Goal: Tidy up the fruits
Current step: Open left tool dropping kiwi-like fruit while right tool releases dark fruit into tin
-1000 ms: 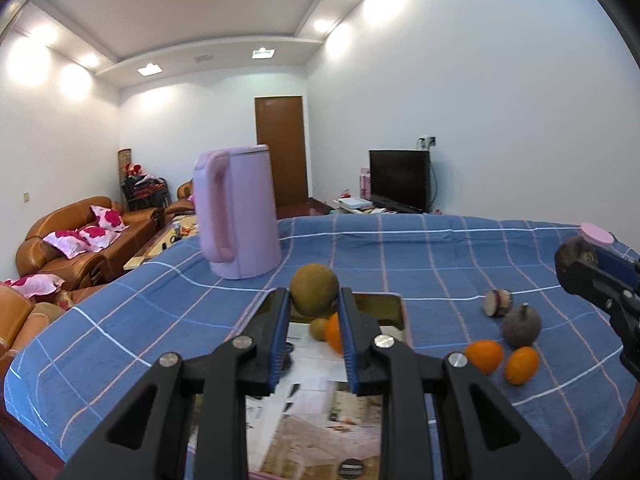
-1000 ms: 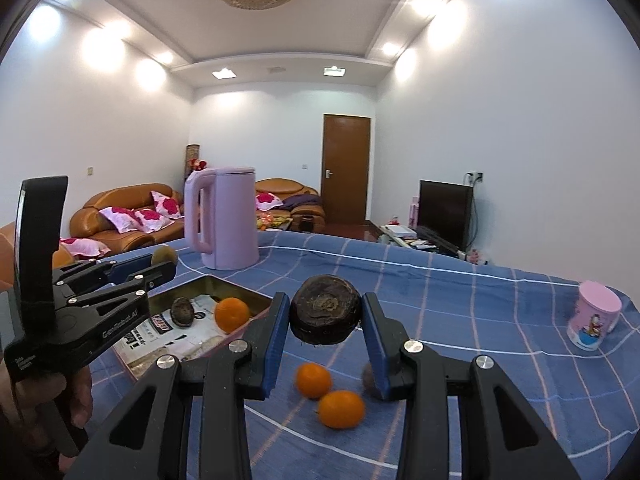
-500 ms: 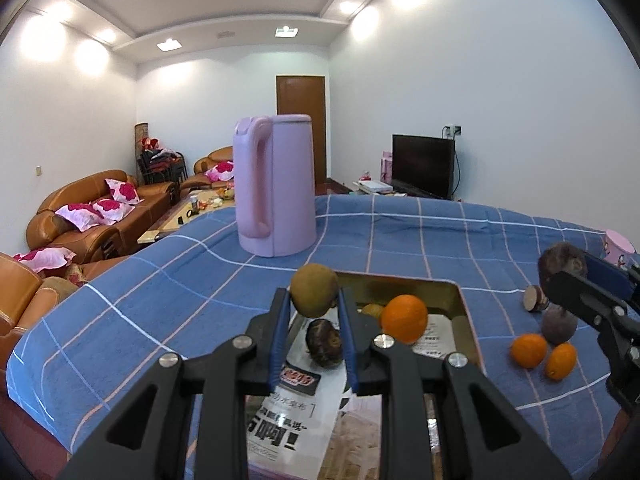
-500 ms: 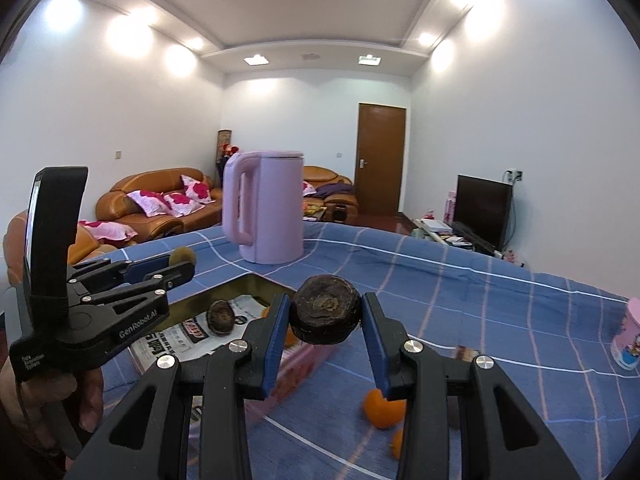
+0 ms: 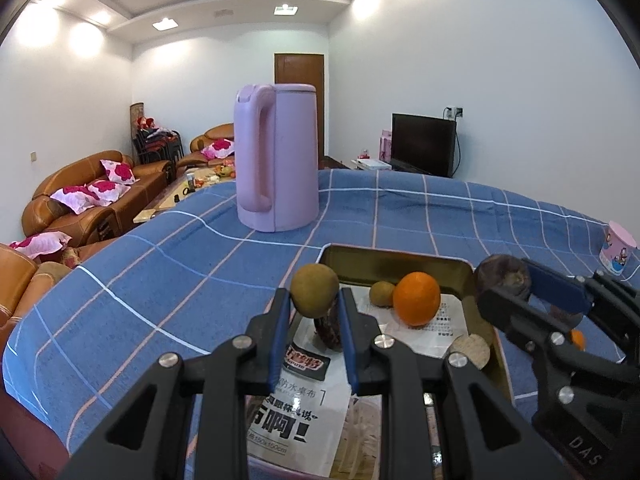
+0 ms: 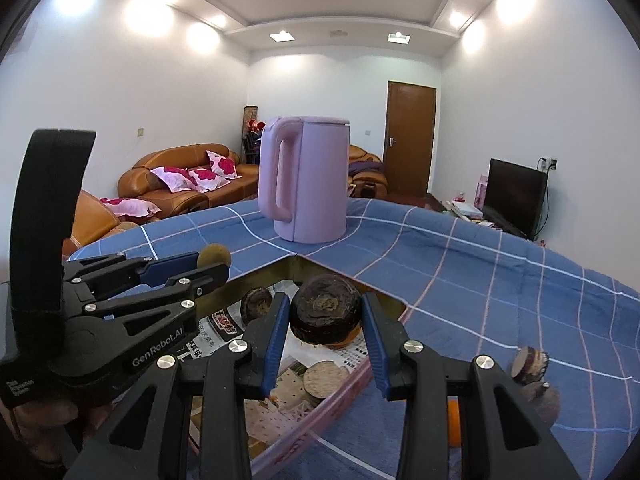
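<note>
My left gripper [image 5: 314,306] is shut on a small brown-green fruit [image 5: 314,289] and holds it above the near left part of the metal tray [image 5: 400,260]. The tray is lined with newspaper and holds an orange [image 5: 416,298], another small brown fruit [image 5: 382,294] and a dark round fruit [image 5: 330,330]. My right gripper [image 6: 325,318] is shut on a dark purple-brown fruit [image 6: 325,314] above the tray's right edge [image 6: 320,412]. Each gripper shows in the other view, the right one [image 5: 508,284] and the left one [image 6: 212,262].
A tall lilac kettle [image 5: 276,168] stands behind the tray on the blue checked cloth [image 5: 168,280]. A pink cup [image 5: 618,248] is at the far right. Loose fruit, among them a cut half [image 6: 530,364] and an orange [image 5: 577,339], lies right of the tray.
Both grippers have moved left and forward with their fruits, from beside the tray to above it. The kettle and tray now look nearer.
</note>
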The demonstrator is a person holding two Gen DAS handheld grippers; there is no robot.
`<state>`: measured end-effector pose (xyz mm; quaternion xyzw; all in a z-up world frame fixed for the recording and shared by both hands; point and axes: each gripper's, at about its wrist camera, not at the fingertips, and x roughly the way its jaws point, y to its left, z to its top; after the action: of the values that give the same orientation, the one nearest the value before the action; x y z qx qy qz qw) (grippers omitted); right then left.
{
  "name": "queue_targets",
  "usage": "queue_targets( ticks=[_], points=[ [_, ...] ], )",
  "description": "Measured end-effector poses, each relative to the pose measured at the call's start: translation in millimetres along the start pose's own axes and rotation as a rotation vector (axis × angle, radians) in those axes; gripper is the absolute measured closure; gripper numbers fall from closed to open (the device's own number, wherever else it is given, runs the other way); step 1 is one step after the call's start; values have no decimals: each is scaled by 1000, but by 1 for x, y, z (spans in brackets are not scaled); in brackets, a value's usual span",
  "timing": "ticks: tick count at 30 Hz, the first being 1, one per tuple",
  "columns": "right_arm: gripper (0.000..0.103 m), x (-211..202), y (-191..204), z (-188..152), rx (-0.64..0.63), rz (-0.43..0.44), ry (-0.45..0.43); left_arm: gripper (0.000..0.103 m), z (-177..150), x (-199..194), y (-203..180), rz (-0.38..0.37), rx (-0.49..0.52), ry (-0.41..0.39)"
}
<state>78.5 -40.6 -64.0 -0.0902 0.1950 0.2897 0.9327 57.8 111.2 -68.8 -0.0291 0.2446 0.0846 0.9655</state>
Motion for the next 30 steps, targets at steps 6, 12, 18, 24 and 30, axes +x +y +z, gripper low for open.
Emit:
queue_targets(
  ticks=[6,12,18,24,30],
  points=[
    [64,7,5,3,-14,7,9,77,0,3,-1,-2,-1,26],
    [64,14,3,3,-1,22,54,77,-1,5,-3,6,8,48],
    [64,20,3,3,1,26,91,77,-1,7,-7,12,23,67],
    [64,22,2,2,6,30,105,77,-4,12,-10,5,37,95],
    [64,31,3,2,4,27,152,77,-8,18,-10,-5,43,133]
  ],
)
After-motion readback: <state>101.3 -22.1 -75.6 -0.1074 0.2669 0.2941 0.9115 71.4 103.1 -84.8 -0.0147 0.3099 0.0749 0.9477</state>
